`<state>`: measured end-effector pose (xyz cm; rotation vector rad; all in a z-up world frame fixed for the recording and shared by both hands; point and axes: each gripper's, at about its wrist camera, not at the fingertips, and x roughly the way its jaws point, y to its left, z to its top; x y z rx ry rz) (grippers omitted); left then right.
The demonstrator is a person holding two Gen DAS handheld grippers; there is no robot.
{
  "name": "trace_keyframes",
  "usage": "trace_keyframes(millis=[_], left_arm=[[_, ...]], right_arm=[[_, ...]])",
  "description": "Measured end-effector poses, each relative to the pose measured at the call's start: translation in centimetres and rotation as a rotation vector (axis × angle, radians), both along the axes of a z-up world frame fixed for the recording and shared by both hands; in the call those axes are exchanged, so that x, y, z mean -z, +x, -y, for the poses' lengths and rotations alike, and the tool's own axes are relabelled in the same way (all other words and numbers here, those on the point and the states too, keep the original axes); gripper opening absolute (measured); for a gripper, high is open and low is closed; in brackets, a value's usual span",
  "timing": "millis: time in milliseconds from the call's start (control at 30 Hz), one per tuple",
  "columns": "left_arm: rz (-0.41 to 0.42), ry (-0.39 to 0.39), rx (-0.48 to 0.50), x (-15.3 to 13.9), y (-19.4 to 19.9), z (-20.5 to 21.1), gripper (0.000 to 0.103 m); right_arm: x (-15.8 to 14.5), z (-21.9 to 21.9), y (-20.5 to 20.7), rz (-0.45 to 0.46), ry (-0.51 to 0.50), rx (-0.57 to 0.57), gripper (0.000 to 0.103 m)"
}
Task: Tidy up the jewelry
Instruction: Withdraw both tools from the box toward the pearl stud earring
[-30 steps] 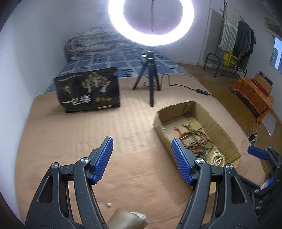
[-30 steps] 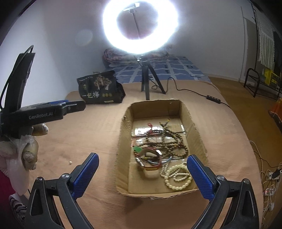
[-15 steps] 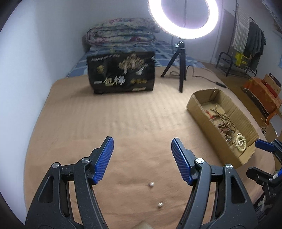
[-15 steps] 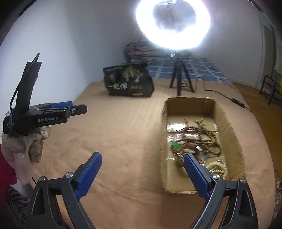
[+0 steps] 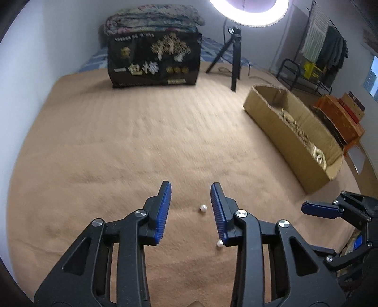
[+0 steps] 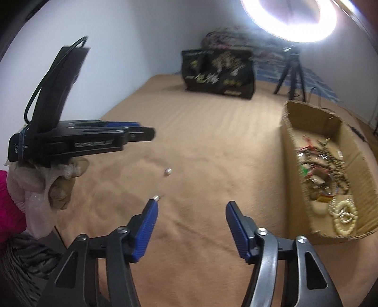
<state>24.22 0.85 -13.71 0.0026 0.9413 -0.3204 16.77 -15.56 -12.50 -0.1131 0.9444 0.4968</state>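
Two loose white pearls lie on the tan blanket: one (image 5: 203,208) between my left gripper's fingers near the right pad, the other (image 5: 220,244) beside the right finger's base. They also show in the right wrist view, one (image 6: 168,171) farther out and one (image 6: 156,197) at my right gripper's left fingertip. My left gripper (image 5: 191,189) is open and empty, jaws narrowed. My right gripper (image 6: 191,207) is open and empty. A cardboard box (image 6: 330,151) of bead strings and bracelets sits at right; it also shows in the left wrist view (image 5: 290,137).
A black printed bag (image 5: 153,61) stands at the back of the blanket. A ring light on a tripod (image 5: 234,56) stands behind the box. A folded quilt (image 5: 151,21) lies beyond. The right gripper (image 5: 330,210) shows at the left view's right edge.
My left gripper has swung left and down toward the two pearls, and its jaws have narrowed. My right gripper has turned left, away from the box.
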Motion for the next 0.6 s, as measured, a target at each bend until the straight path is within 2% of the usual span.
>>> trace_keyframes(millis=[133,200,400,600], left_arm=[[-0.03,0.006,0.041,1.8,0.0,0.8,0.034],[-0.046,0.002,0.054,2.5,0.0,1.0,0.027],[-0.06,0.019,0.068,3.9,0.4,1.4,0.026],[-0.084,-0.007,0.061,5.1,0.9,1.1,0.026]], right_arm=[[1.1,-0.6,-0.2,-0.022,-0.004,-0.015,0.054],[1.5,-0.9,-0.1,-0.033,-0.006,-0.022,0.052],[2.3,-1.7,0.0,-0.057,-0.002,-0.042,0.046],[3.2,-2.4,0.1,-0.077,-0.001,-0.064,0.043]])
